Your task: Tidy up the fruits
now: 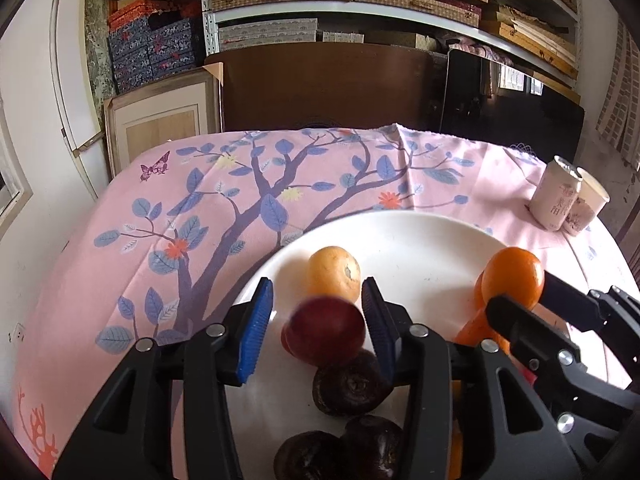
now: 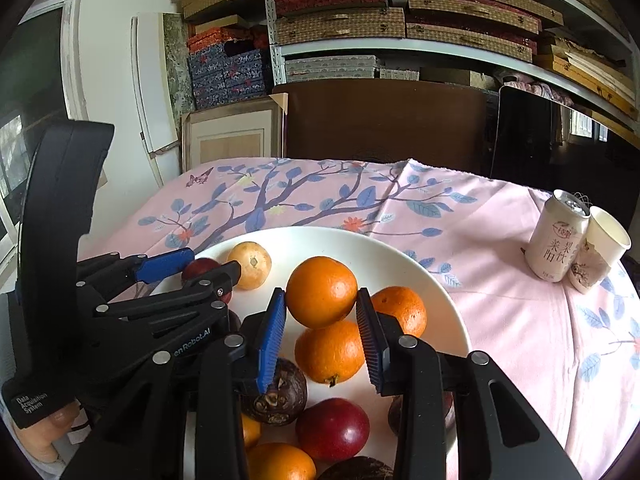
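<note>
Left claw (image 1: 318,330) jaws apart around blurred dark-red round plum (image 1: 326,330); right claw (image 2: 321,334) clamped on top round orange (image 2: 321,291), above white round plate (image 2: 440,304).

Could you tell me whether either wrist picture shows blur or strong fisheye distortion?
Left wrist view: the red plum between the left tongs is smeared, the rest sharp. Right wrist view: sharp throughout, the orange crisp in the right tongs. Both views bow the shelves and darken at corners.
</note>
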{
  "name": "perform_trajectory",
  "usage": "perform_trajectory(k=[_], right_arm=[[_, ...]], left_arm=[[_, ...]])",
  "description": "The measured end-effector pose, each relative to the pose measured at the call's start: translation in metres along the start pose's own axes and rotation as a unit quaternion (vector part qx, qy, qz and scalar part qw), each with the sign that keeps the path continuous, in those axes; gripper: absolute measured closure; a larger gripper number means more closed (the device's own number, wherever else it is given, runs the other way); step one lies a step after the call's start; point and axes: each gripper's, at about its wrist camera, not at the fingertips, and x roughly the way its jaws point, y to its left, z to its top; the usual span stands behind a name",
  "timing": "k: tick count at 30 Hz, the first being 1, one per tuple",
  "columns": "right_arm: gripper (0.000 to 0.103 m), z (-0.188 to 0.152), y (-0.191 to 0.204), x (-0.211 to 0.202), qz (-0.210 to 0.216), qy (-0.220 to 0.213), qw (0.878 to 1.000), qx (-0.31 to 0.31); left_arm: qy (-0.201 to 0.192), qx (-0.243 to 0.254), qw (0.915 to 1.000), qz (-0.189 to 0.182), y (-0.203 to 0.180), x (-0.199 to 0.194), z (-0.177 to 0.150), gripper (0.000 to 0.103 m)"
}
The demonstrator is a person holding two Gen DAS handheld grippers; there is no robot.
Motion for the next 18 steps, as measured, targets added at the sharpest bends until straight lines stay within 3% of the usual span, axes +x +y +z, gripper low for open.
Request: perform_trajectory(k=[4,5,7,10,14,18], right_arm=[[0.065,0.012,0.001,0.012,0.006,0.025,1.0,-0.01],[0.065,0.013,0.001,0.016,0.012,0.036,0.999,-0.015],[0.054,0.011,-0.001,0.018,0.014,0.034,0.999,-0.012],[0.052,0.009,-0.003,0.019,0.031,0.043,0.999,-0.001],[0.052,0.012,-0.007,0.006,0.033,0.018,0.999,0.012],[0.044,0.014,-0.013,-0.008,0.031,0.006,0.999,0.033]], left_arm=[[0.014,0.003,0.9999,0.007,0.005,0.005,0.009,0.058],[0.016,-0.001,0.9999,-0.001,0.008,0.008,0.007,0.056],[0.013,-0.021,0.9996,-0.015,0.016,0.007,0.005,0.048],[0.016,-0.029,0.9992,-0.025,0.02,0.007,0.005,0.042],[0.008,-0.011,0.9995,-0.029,0.013,0.002,0.001,0.035],[0.004,-0.002,0.9995,-0.033,0.008,-0.007,-0.003,0.024]])
